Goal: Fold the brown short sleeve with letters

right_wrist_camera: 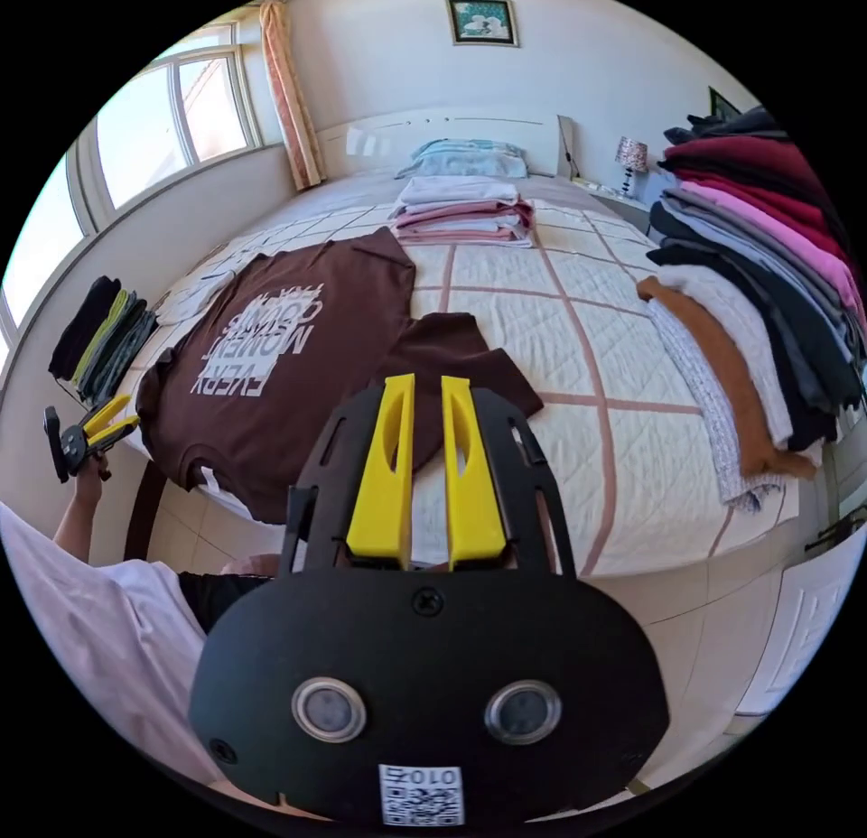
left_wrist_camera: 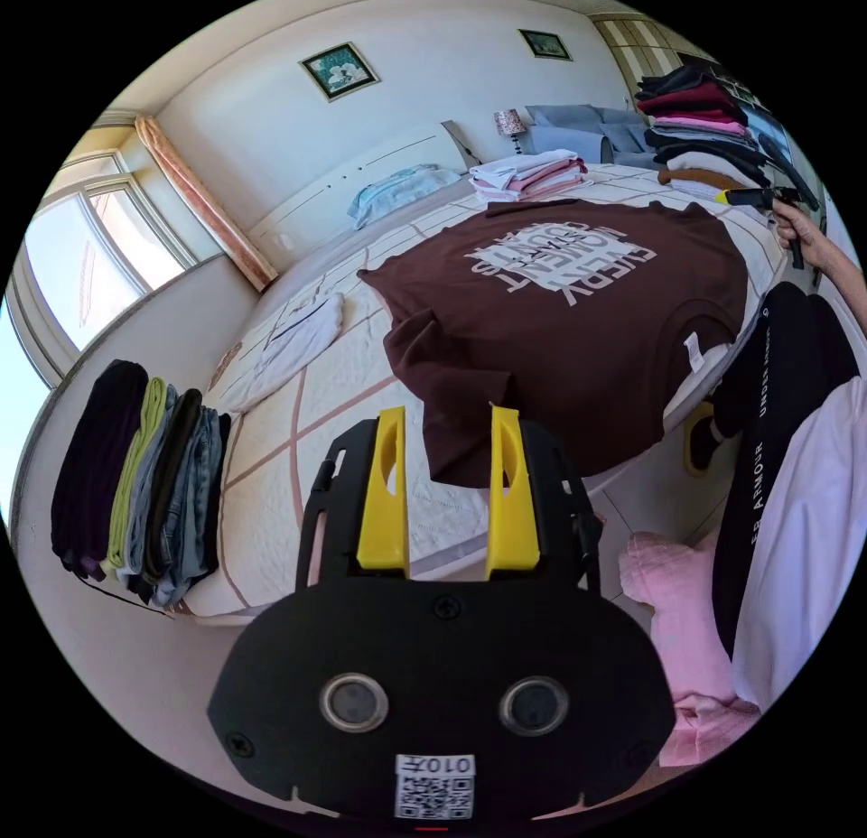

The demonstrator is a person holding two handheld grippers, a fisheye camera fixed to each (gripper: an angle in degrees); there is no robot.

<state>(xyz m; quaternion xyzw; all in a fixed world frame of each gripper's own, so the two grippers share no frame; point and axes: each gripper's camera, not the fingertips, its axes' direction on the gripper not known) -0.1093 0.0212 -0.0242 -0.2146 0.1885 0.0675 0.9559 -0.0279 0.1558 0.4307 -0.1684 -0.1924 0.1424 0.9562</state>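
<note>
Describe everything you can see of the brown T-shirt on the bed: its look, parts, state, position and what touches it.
The brown T-shirt is a dark brown short-sleeved top, seemingly soft cotton, with large white block lettering on the side facing up. It lies spread flat and unfolded on the quilted bed, both sleeves out, one sleeve toward each view's camera. A small white tag shows inside the neck, which reaches the bed's edge nearest the person. Neither set of tongs touches it; only the bed does.
</note>
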